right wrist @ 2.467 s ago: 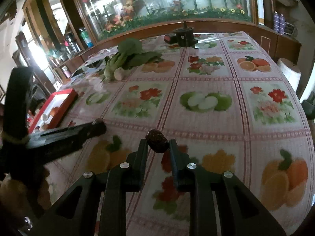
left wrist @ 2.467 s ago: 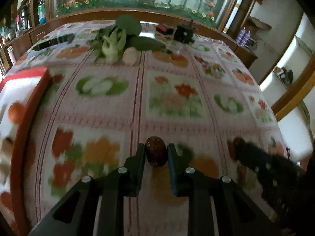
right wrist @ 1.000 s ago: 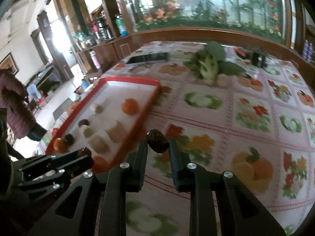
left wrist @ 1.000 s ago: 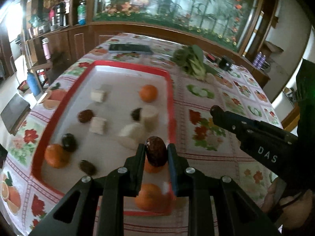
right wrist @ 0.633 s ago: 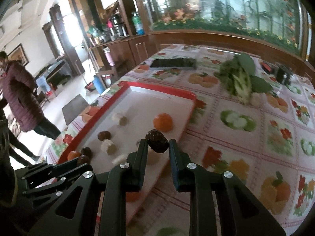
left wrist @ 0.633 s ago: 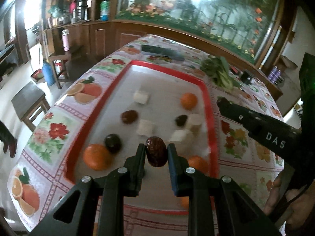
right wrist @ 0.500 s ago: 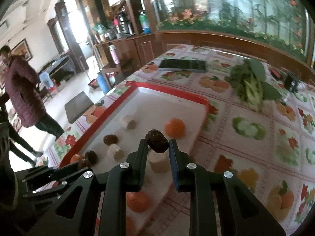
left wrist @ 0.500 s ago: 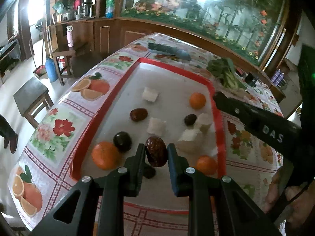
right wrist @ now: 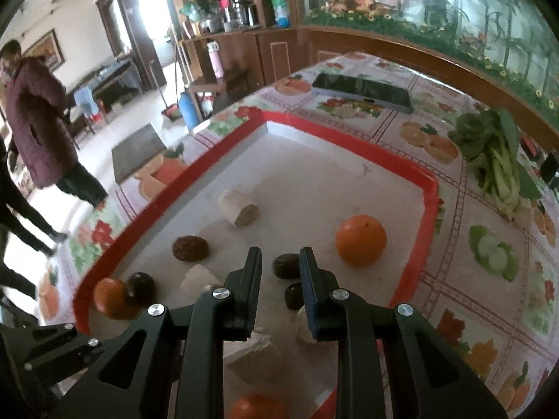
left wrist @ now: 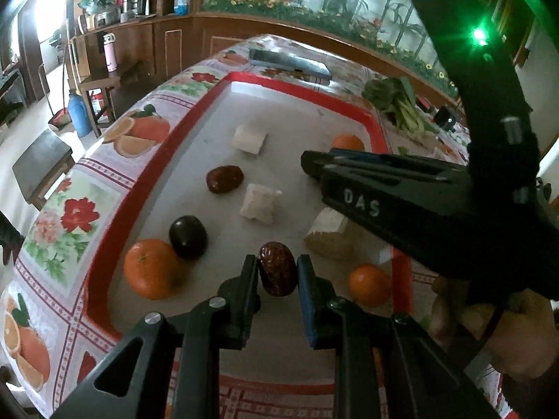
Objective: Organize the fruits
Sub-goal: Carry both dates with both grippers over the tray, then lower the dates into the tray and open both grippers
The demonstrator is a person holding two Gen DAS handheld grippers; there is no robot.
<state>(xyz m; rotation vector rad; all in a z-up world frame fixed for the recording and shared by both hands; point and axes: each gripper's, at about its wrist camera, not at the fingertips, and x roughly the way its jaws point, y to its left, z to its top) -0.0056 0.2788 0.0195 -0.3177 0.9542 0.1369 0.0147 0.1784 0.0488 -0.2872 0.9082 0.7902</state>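
- tray (left wrist: 97, 279): red-rimmed, on the fruit-print tablecloth; it already carries three oranges, several dark and reddish dates and some pale cubes, scattered loosely and not grouped by kind
- done so far, as a judgement: most of the fruit looks gathered into the tray; in these views you have no loose fruit showing on the cloth outside it, only leafy greens (right wrist: 496, 153) and a dark flat device (right wrist: 363, 89)
- left to do, as a judgement: two pieces are not yet set down, and the sorting of like with like looks unfinished
- left gripper (left wrist: 277, 272): narrow, clamped on a red-brown date (left wrist: 277, 268) that stands upright between the pads, poking just past the tips
- position of that date: you hold it above the near end of the tray, between the large orange (left wrist: 150, 269) on one side and a small orange (left wrist: 370, 284) on the other, near a black plum-like fruit (left wrist: 188, 236)
- right gripper (right wrist: 280, 269): narrow, with a dark brown fruit (right wrist: 284, 266) between the pads; blur makes the contact hard to read, but it appears pinched
- position of that fruit: over the tray floor, beside the far orange (right wrist: 361, 240), with another dark fruit (right wrist: 293, 295) lying just below the fingers
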